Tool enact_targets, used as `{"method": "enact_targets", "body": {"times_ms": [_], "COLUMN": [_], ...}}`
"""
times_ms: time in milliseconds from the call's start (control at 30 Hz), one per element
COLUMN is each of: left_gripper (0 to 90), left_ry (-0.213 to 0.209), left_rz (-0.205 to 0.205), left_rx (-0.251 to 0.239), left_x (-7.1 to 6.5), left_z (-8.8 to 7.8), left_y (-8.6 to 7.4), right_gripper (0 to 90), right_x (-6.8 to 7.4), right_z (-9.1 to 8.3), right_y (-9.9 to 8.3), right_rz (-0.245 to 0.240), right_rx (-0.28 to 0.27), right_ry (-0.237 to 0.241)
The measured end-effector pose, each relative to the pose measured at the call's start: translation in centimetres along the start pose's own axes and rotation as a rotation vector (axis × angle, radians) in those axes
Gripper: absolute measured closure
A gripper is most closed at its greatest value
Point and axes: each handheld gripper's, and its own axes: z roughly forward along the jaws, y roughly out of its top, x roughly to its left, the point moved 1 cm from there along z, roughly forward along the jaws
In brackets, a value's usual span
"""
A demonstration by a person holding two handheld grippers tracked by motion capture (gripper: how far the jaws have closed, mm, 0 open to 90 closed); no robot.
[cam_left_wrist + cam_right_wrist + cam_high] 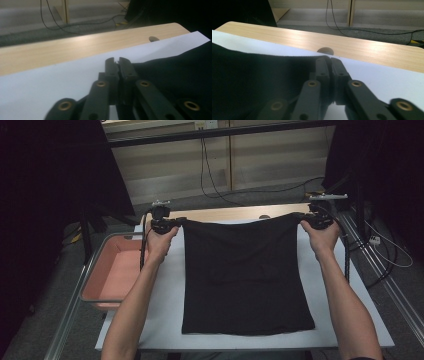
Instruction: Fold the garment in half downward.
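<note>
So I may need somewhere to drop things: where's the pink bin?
In the high view the pink bin sits at the table's left edge, beside the white sheet and just outside the person's left forearm.

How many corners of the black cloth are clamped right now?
2: the far-left corner in the left gripper, the far-right corner in the right gripper. The black cloth has both near corners lying free on the white sheet.

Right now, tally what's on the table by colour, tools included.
Black: 3 - garment, left tool, right tool
White: 1 - sheet
Pink: 1 - tray, at the table's left edge
Total: 5
</note>
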Motion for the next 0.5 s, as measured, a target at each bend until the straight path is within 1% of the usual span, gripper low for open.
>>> {"method": "enact_targets", "body": {"times_ms": [33,67,100,133,167,233,300,400,500], "left_gripper": [69.5,59.4,56.8,55.9,52.0,49.0,42.6,37.4,31.0], "left_ry": [0.016,0.046,0.073,0.070,0.062,0.078,0.071,0.054,0.036], "left_rz": [-0.018,0.004,0.036,0.039,0.047,0.075,0.086,0.134,0.166], "left_rx": [0.010,0.017,0.021,0.026,0.024,0.015,0.015,-0.004,0.004], "left_x": [0.0,-0.1,-0.2,-0.3,-0.2,-0.3,-0.5,-1.2,-1.8], "left_z": [0.2,0.4,0.4,0.4,0.2,-0.2,-0.6,-1.4,-1.9], "left_y": [-0.1,-0.2,-0.3,-0.3,-0.4,-0.5,-0.7,-1.6,-2.9], "right_gripper": [68.0,60.4,57.4,57.1,56.5,55.1,55.1,54.9,56.5], "right_x": [-0.3,-0.6,-0.8,-0.9,-0.9,-0.6,-0.2,0.6,1.6], "right_z": [0.3,0.5,0.7,0.8,0.8,0.7,0.3,-0.5,-1.5], "right_y": [-0.1,-0.2,-0.3,-0.4,-0.5,-0.6,-0.7,-0.9,-1.8], "right_rz": [0.019,0.041,0.057,0.063,0.060,0.042,0.018,-0.013,-0.061], "right_rx": [-0.010,-0.010,-0.010,-0.009,-0.005,0.010,0.014,0.012,0.024], "right_ry": [-0.017,-0.031,-0.036,-0.036,-0.032,-0.019,-0.007,0.017,0.051]}}
